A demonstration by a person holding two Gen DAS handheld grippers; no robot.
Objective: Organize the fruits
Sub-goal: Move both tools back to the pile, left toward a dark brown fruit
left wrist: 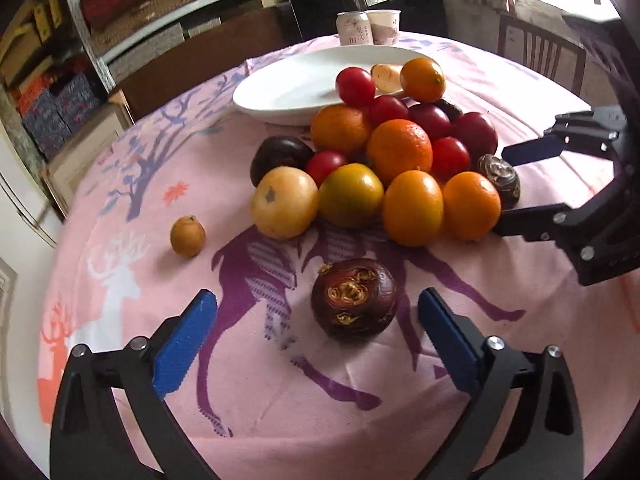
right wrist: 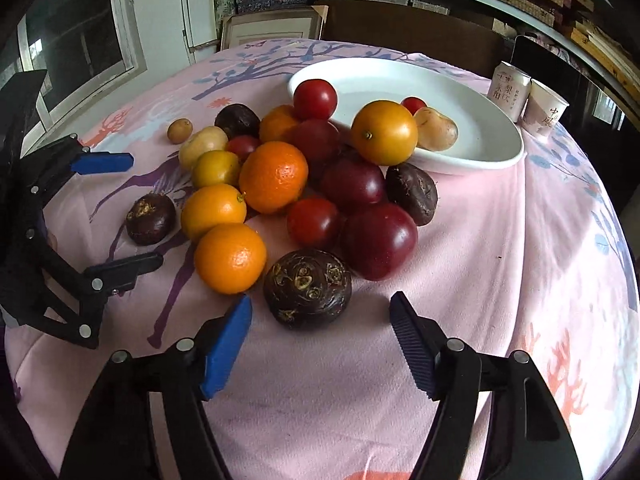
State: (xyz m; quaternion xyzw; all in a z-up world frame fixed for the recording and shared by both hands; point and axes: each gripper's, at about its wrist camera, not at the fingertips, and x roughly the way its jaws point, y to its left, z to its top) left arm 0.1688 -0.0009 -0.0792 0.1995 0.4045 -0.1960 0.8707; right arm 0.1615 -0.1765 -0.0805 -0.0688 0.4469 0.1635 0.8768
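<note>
On the desk's pink cloth (left wrist: 120,208), a heap of fruits (left wrist: 384,160) sits against the near rim of a white plate (left wrist: 288,92); a pale fruit (right wrist: 436,128) and a small red one (right wrist: 413,104) lie on the plate. Left tongs (left wrist: 318,312) are spread wide, a dark brown fruit (left wrist: 354,298) between the tips, untouched. Right tongs (right wrist: 320,320) gape too, just short of another dark fruit (right wrist: 307,288) at the heap's edge. One small yellow fruit (left wrist: 187,236) lies apart.
</note>
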